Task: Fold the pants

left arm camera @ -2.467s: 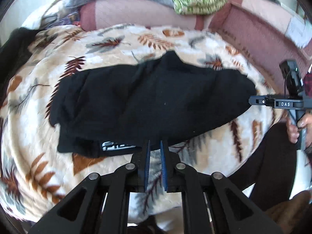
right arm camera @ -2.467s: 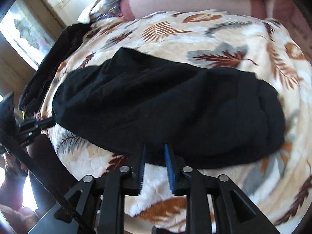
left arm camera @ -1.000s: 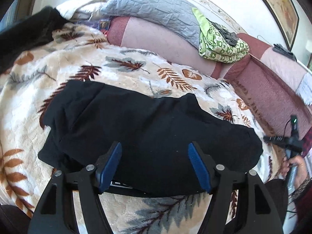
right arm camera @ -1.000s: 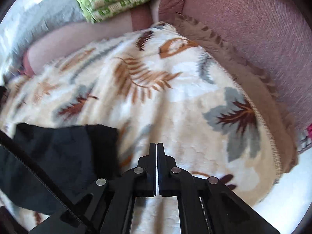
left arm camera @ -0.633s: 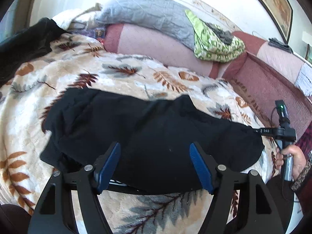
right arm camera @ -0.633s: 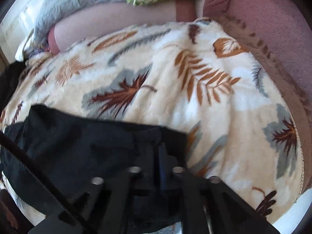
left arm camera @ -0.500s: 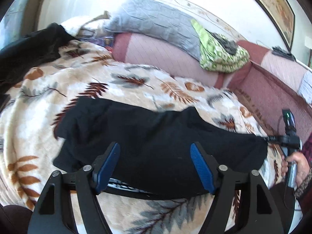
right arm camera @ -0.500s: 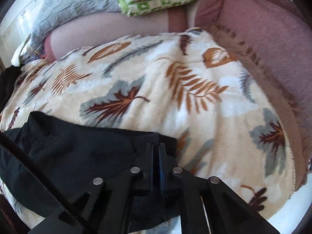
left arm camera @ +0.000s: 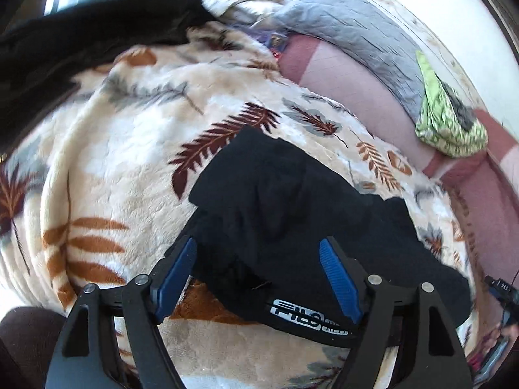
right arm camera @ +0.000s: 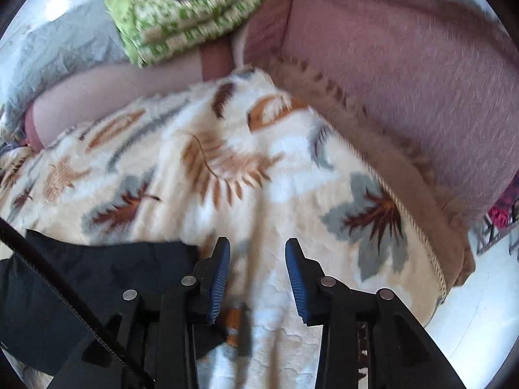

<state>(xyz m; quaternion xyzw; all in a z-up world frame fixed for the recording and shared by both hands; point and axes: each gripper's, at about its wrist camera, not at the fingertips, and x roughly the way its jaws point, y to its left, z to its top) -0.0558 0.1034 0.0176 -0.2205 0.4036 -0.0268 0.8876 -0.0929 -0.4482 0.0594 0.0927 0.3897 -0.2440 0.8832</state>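
Observation:
The black pants (left arm camera: 292,201) lie folded on the leaf-patterned blanket (left arm camera: 113,162), the waistband with its white logo (left arm camera: 298,316) nearest the camera. My left gripper (left arm camera: 258,243) hangs open and wide over the waistband end, and its blue pads do not touch the cloth. In the right wrist view the pants' other end (right arm camera: 97,275) lies at the lower left. My right gripper (right arm camera: 258,243) is just right of that end. Its jaws are opening, with only blanket (right arm camera: 259,162) between them. The right gripper (left arm camera: 501,288) also shows small at the left wrist view's far right edge.
A dark garment (left arm camera: 81,42) is heaped at the blanket's far left. A grey pillow (left arm camera: 350,32) and a green patterned folded cloth (right arm camera: 188,13) rest on the pink sofa back (right arm camera: 405,81). The blanket's corded edge (right arm camera: 421,243) drops to pale floor (right arm camera: 480,291) on the right.
The right gripper, shut over the pants' end half a second ago, now stands apart beside it over bare blanket. The left gripper has swung towards the waistband end, still open.

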